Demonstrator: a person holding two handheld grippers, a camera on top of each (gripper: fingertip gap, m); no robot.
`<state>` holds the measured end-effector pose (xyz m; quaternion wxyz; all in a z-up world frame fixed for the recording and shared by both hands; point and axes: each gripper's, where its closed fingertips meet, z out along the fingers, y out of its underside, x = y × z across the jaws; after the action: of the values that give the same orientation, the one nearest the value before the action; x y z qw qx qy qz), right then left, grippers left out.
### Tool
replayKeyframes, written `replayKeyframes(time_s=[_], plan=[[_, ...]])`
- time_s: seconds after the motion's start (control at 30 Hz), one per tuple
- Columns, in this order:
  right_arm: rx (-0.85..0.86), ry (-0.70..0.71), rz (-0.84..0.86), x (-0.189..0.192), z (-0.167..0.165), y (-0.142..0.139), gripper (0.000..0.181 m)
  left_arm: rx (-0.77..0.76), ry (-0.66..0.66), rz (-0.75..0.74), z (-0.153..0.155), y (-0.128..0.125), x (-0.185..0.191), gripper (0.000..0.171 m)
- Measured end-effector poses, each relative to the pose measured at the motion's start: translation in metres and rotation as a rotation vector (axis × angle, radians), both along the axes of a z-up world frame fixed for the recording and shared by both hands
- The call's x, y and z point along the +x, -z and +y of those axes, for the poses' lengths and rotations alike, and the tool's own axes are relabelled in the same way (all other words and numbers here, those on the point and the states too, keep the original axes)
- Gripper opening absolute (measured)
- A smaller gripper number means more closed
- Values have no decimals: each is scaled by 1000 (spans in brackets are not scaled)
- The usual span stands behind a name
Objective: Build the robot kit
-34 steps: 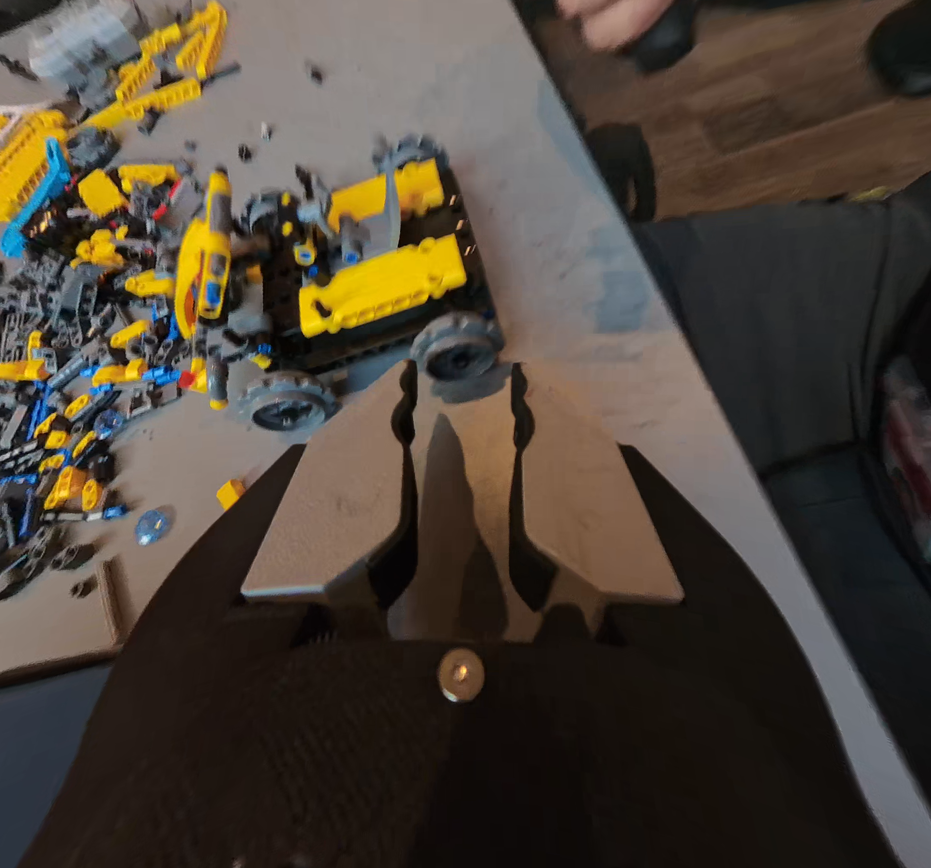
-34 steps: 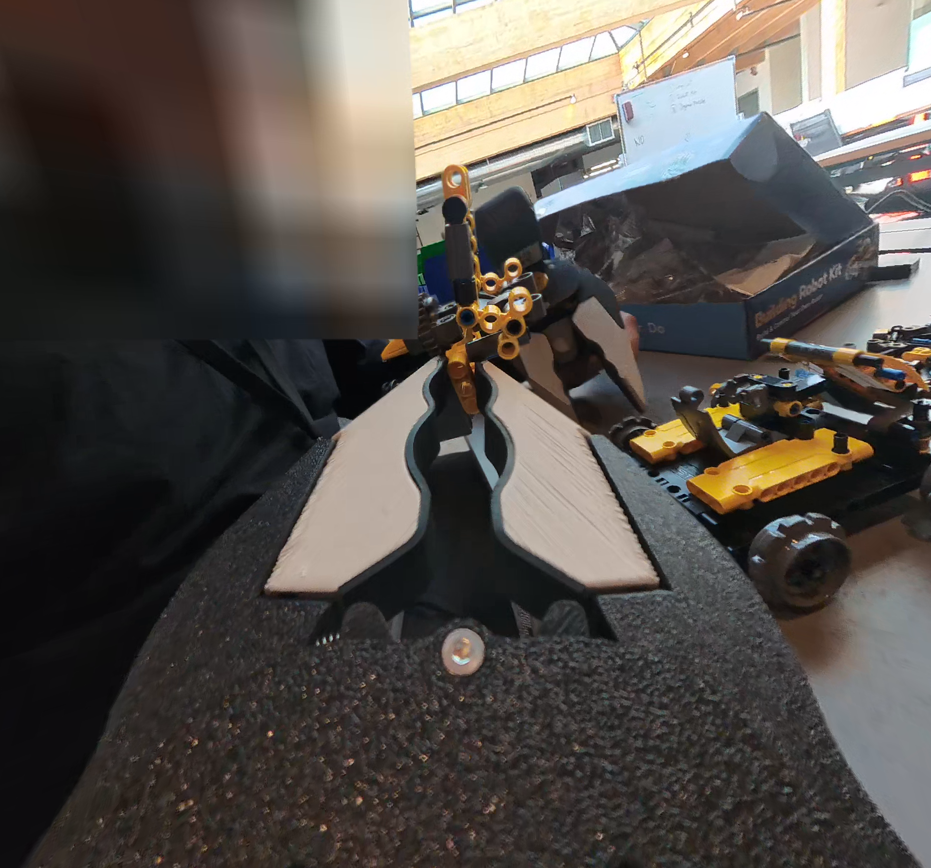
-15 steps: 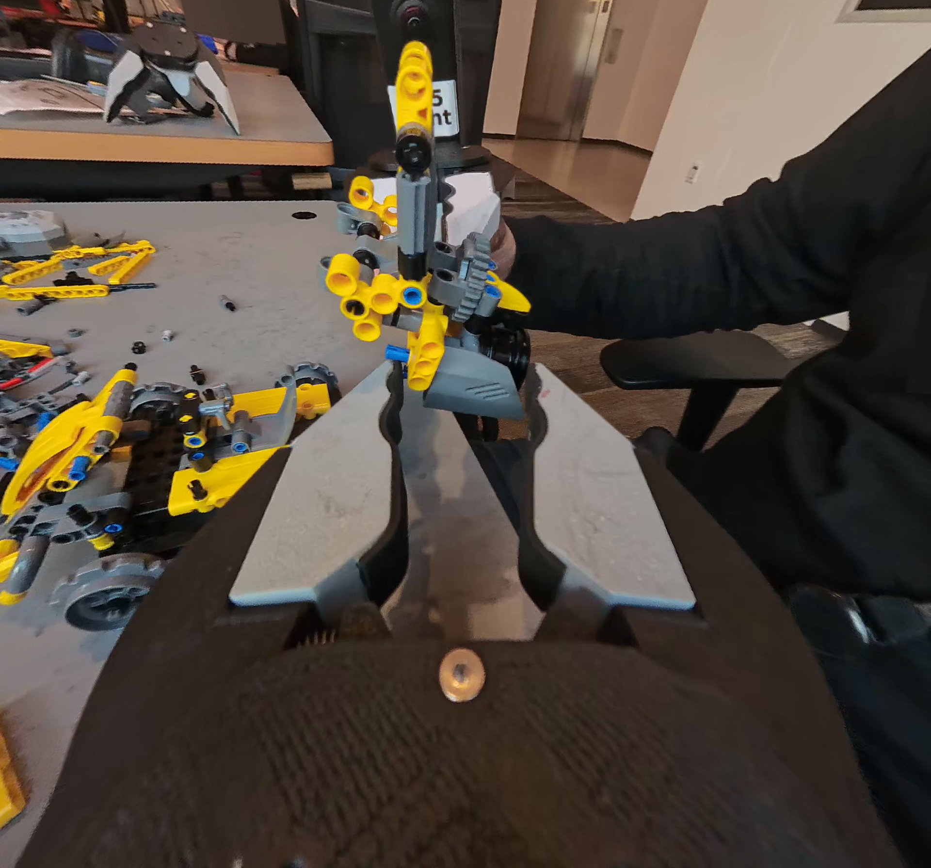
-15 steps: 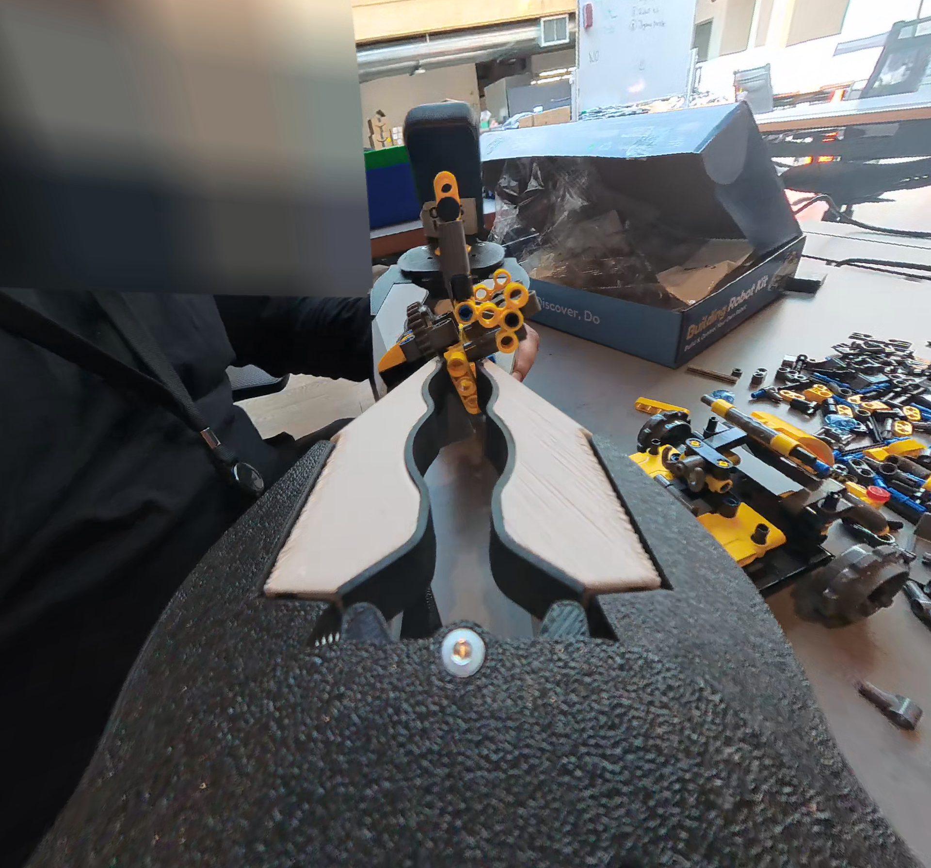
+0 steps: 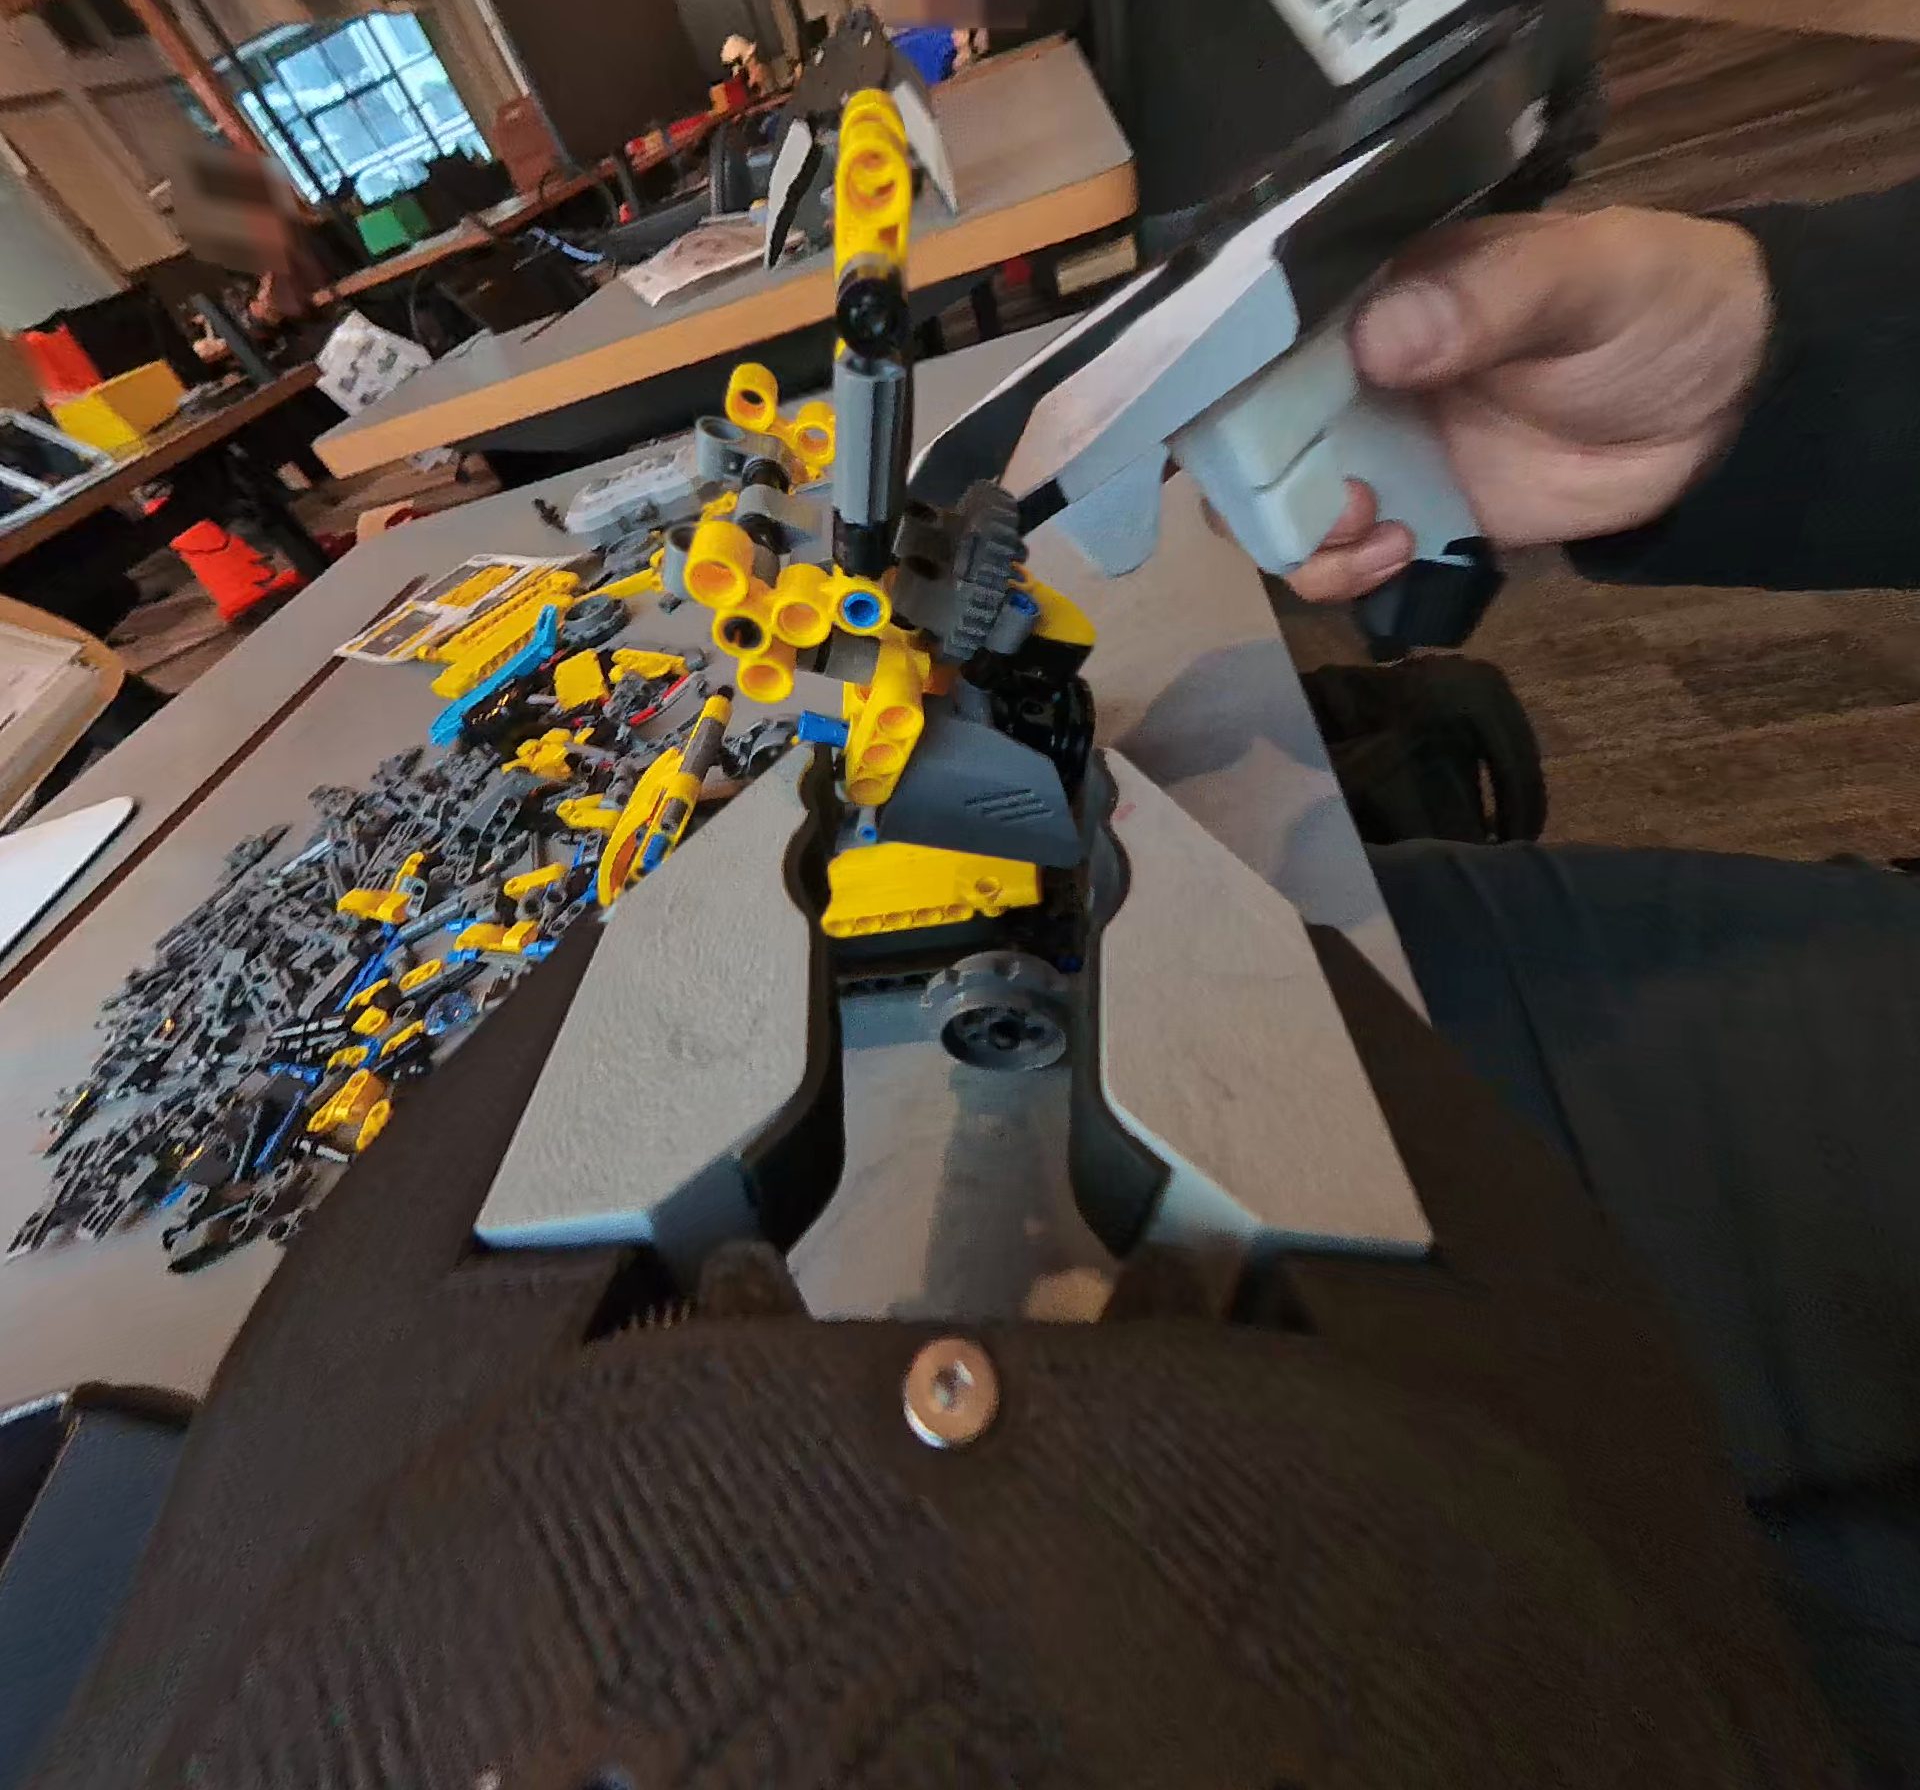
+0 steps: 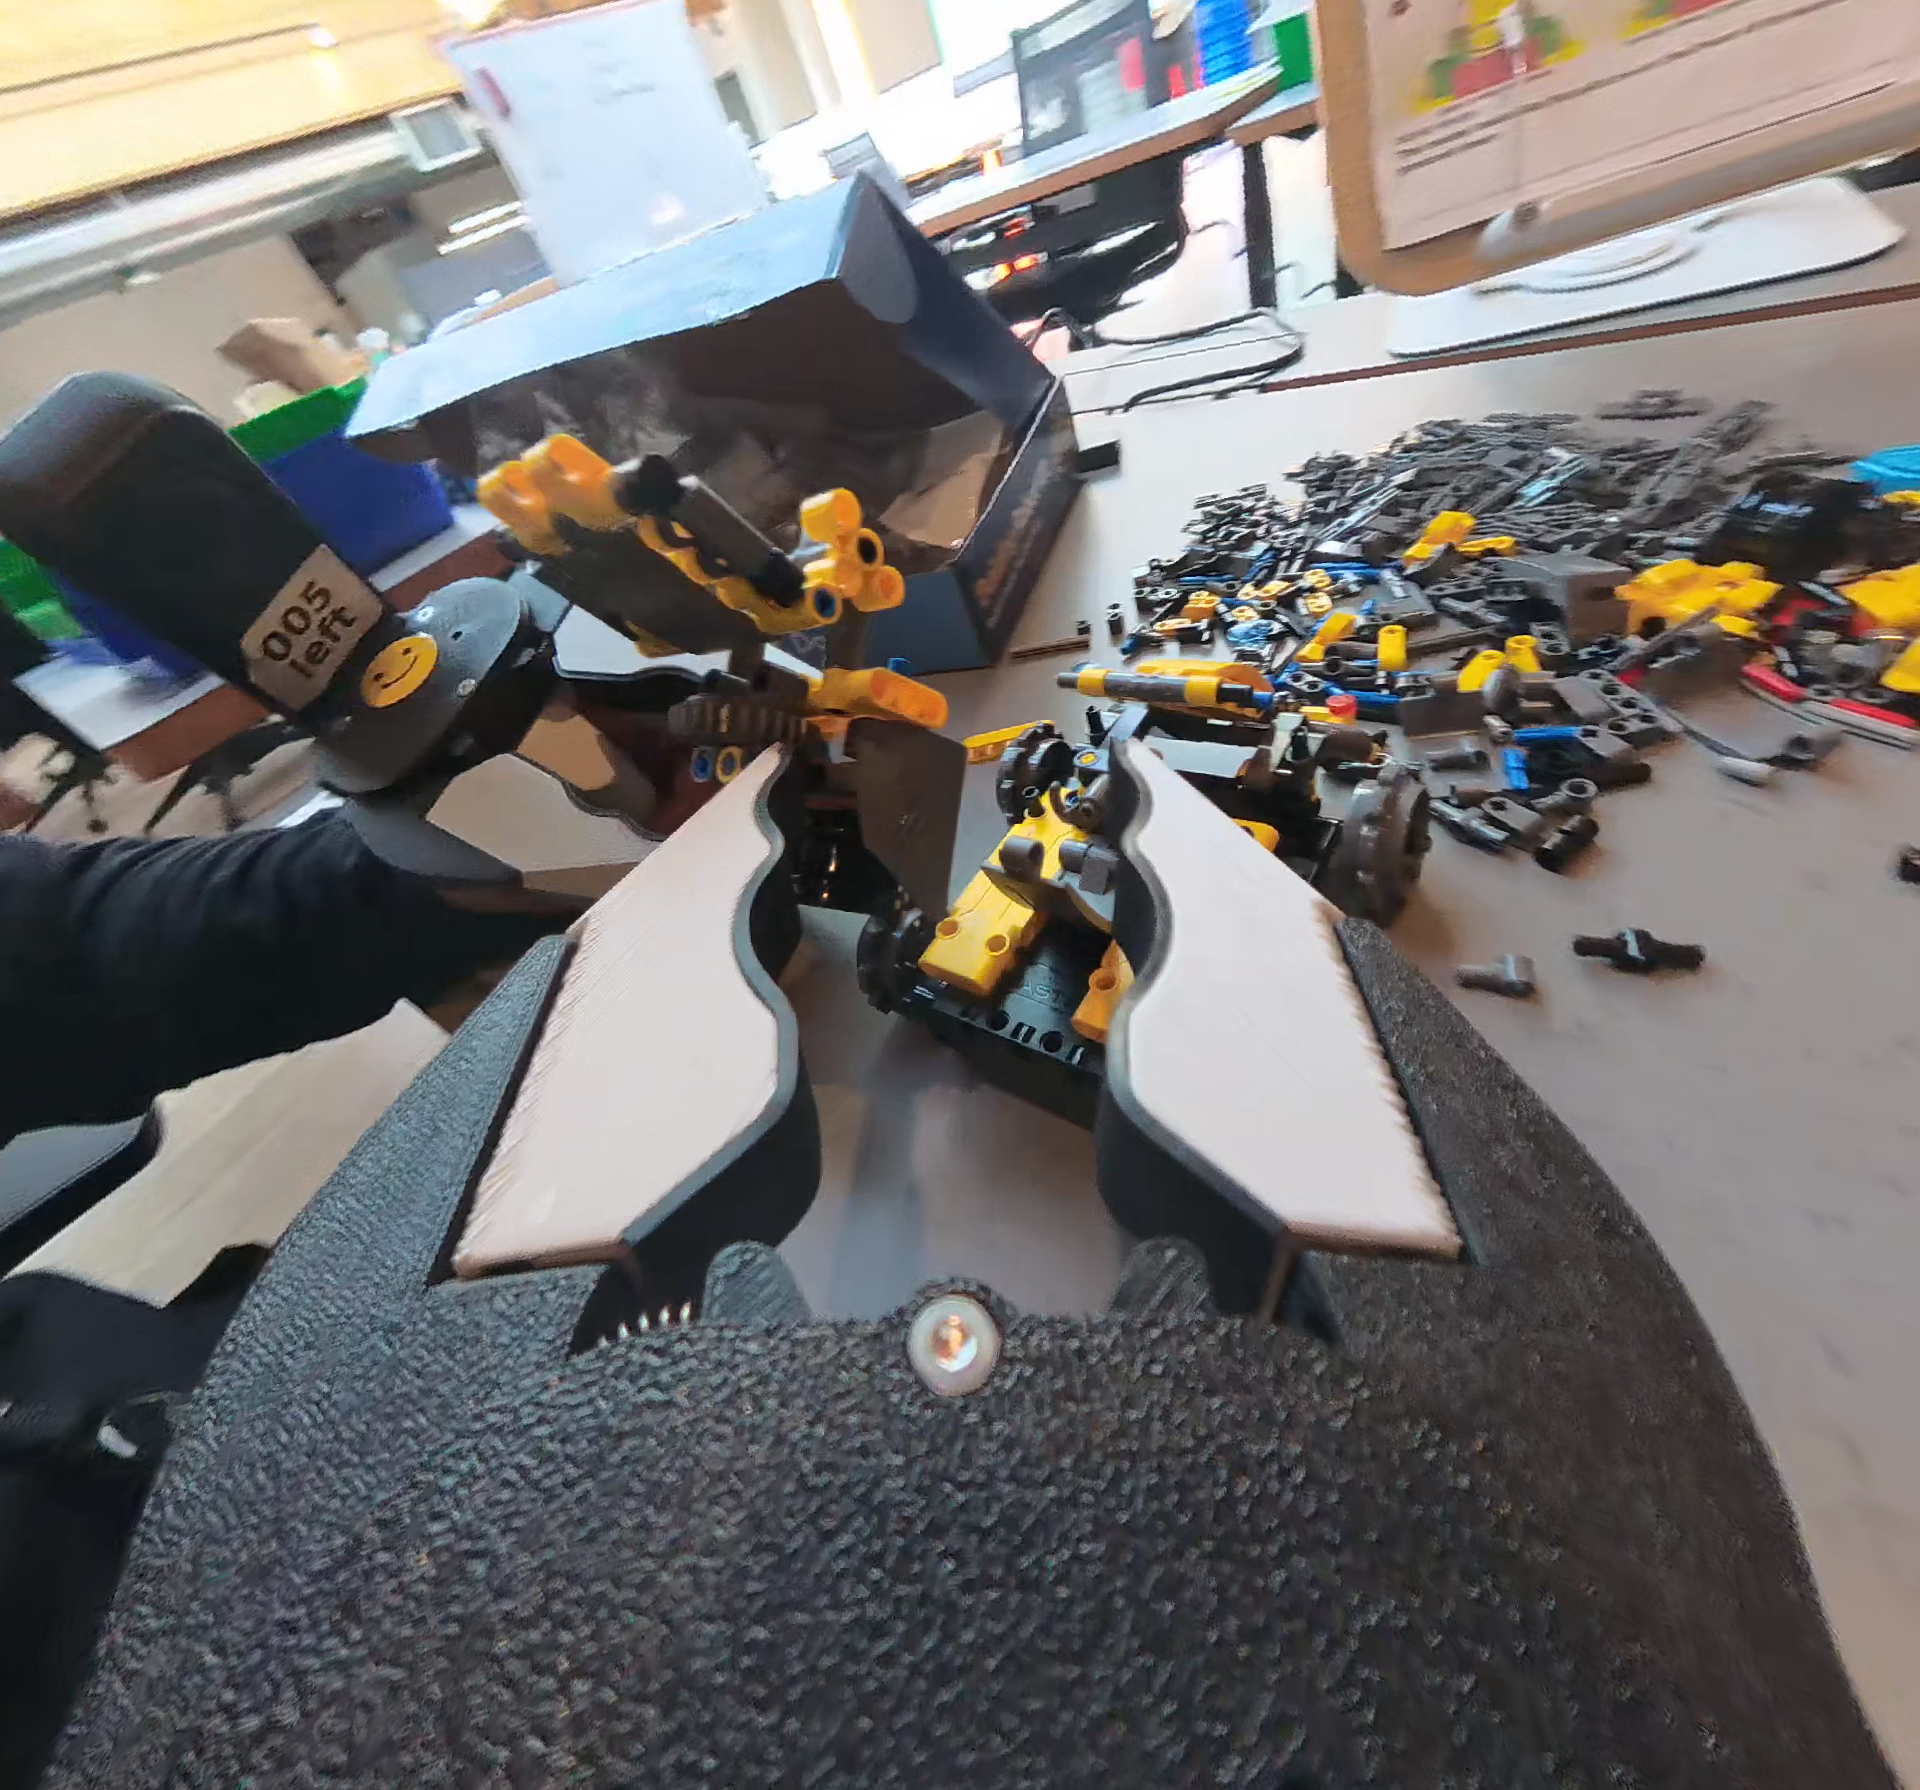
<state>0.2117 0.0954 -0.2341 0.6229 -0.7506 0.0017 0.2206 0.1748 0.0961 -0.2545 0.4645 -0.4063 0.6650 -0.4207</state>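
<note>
Left gripper (image 5: 951, 769) has its jaws partway apart, and the yellow‑and‑grey brick assembly (image 5: 831, 618) sits right between the tips, dead centre of the left wrist view. Its tall grey‑and‑yellow post sticks up toward the top of the frame. Can't tell if the fingers are actually pinching it or just flanking it; the edges are too close to call. Below it, near the middle of the frame, you can see a yellow beam and a grey wheel of the car (image 6: 997, 940), which sits on the table (image 5: 156, 1304).

Right gripper (image 6: 948, 753) is spread wide and has nothing in it. In its own view the car chassis shows through the gap between the fingers, and the assembly is off to the centre left, tilted, at the tips of the left gripper. Seen from the left wrist view, the right gripper comes in from the upper right with a hand (image 5: 1558, 369) wrapped round its handle, one fingertip just beside the assembly's grey gear.

Other stuff: a big pile of loose parts (image 5: 312, 961), black, grey, yellow and blue, spreads over the left half of that frame. A dark blue box (image 6: 727, 317) stands open at upper centre of the right view, behind the assembly.
</note>
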Motion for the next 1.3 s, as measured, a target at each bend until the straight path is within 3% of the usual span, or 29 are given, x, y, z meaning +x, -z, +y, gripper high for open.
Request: replayKeyframes(time_s=[0.1,0.37,0.5,0.73,1.03,1.17,1.3], plan=[[12,-4,-37,-14,-4,-1,73,-22,-44,23,8,3,2,45],[-90,45,-34,-36,17,23,78,-11,-37,51,4,10,3,44],[-76,88,-82,-33,23,20,62,88,-45,38,-1,12,3,45],[-27,100,-108,-33,18,12,61,61,-37,12,-7,5,2,44],[-51,27,183,-17,-3,18,61,-119,69,45,-17,2,-2,64],[-135,75,90,-2,-19,38,54,-112,85,127,-15,17,-2,60],[-186,24,57,-11,-26,46,55,-39,113,127,-25,24,-1,58]])
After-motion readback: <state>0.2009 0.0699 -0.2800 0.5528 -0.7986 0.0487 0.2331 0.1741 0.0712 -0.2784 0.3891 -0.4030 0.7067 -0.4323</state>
